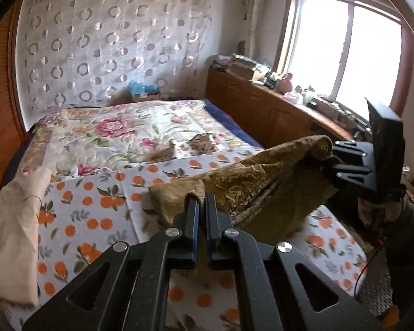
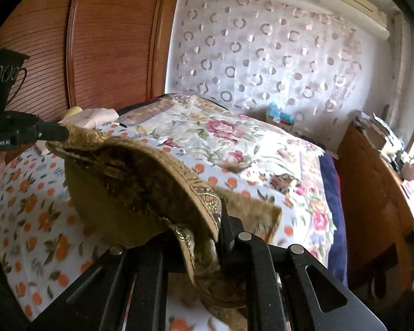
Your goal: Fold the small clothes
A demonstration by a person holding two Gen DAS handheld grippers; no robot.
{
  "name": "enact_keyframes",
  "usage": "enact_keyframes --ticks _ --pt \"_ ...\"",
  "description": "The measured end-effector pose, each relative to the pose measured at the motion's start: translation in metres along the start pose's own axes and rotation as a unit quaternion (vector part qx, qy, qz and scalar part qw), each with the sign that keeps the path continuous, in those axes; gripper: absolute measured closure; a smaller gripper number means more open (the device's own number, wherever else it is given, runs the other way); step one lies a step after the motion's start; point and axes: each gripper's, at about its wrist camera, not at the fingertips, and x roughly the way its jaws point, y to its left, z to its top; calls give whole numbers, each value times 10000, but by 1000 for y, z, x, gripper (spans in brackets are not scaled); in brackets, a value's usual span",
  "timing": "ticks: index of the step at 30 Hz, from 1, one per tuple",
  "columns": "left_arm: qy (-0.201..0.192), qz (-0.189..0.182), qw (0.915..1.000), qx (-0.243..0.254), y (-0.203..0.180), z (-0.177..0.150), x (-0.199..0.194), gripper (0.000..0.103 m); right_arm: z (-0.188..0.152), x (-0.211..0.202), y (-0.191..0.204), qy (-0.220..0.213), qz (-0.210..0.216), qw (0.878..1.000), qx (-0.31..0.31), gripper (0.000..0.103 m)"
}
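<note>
A small olive-gold patterned garment (image 1: 251, 182) hangs stretched between my two grippers above the bed. My left gripper (image 1: 202, 197) is shut on one corner of it. My right gripper (image 1: 327, 160) is shut on the other end, at the right of the left wrist view. In the right wrist view the garment (image 2: 140, 182) drapes over my right gripper (image 2: 207, 229), hiding its left finger, and my left gripper (image 2: 62, 133) pinches the far corner at the left. The cloth sags down toward the orange-print sheet (image 1: 93, 207).
A folded pale pink cloth (image 1: 16, 231) lies at the bed's left edge. A floral quilt (image 1: 118, 129) covers the far bed. A cluttered wooden cabinet (image 1: 265, 104) runs under the window on the right. A wooden wardrobe (image 2: 102, 41) stands beyond the bed.
</note>
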Motion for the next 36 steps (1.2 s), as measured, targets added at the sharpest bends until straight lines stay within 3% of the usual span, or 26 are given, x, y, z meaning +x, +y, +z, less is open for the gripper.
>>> enact_keyframes --ticks 8,10,11,12,13,15,17,20,25,31,33,34,36 --pt "456 112 9988 -105 25 9 60 98 1 70 -40 451 372 9979 273 90" --pt "580 117 9982 -61 25 10 70 95 5 83 -46 569 422 9969 331 88" --pt "613 125 9980 -34 25 11 73 84 4 90 -48 625 428 9965 362 83" --pt "609 140 9980 -11 26 11 74 69 6 94 -50 662 371 9963 399 72" --pt "567 133 9983 6 25 12 73 62 8 95 -55 686 312 9962 446 61" --pt "525 111 9986 34 26 13 71 50 13 99 -64 645 283 9956 612 58" --pt "537 104 9985 42 29 16 73 44 22 98 -71 535 201 9955 758 55" --pt "612 118 9980 69 32 13 78 43 35 88 -80 356 -201 9953 876 52" --pt "831 195 9963 36 39 7 94 42 32 59 -85 93 -221 9931 1150 43" --pt "1045 211 9943 84 44 8 116 42 -6 46 -80 553 -458 9889 1301 43" --pt "1119 175 9936 26 49 8 124 42 -11 44 -80 666 -401 9862 1459 38" --pt "1145 182 9933 18 49 8 127 42 -16 45 -81 743 -405 9845 1538 30" --pt "1214 178 9924 -2 53 8 134 42 -18 52 -84 894 -429 9815 1639 27"
